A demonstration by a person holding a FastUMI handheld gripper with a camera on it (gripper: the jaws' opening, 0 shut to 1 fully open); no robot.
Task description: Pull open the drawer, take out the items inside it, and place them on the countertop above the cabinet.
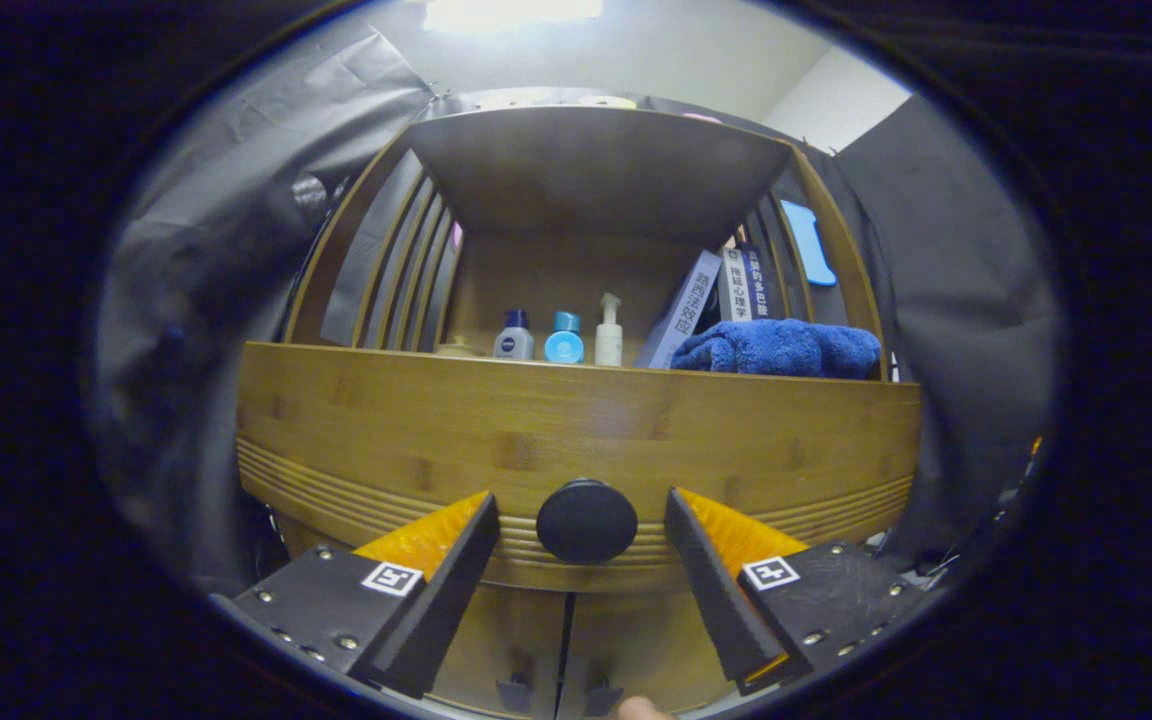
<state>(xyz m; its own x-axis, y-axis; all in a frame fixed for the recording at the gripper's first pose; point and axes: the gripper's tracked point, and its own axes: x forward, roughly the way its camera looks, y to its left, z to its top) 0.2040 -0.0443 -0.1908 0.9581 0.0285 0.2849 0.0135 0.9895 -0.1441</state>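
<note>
Claw: gripper spread wide, 2 fingers flanking the knob, 1 each side, neither touching it.
Knob: dark, round, smooth-looking; sat low on the drawer front, between the fingers. Best hold judged at its sides, squeezed square; prob. stiff, maybe a bit slippery.
Drawer: wooden drawer front looked flush w/ the cabinet, so shut as far as could be told. Rigid panel w/ grooved lines along the lower edge; prob. slid straight out, weight unknown. Contents hidden.
Stage: fit either an approach to pull or a drawer closed again; couldn't settle which.
Countertop: countertop just above the drawer, seen edge-on. Carried 3 small bottles in a row, leaning books and a blue towel at the side toward the right finger. Whether any came from the drawer: couldn't tell.
Room on top: free-looking patch between bottles and slatted side wall; small pale object there, too dim to name.
Below: 2 cabinet doors under the drawer, seam between them in line w/ the knob.
Surroundings: shelf roof overhead, limited headroom judged for tall items.
</note>
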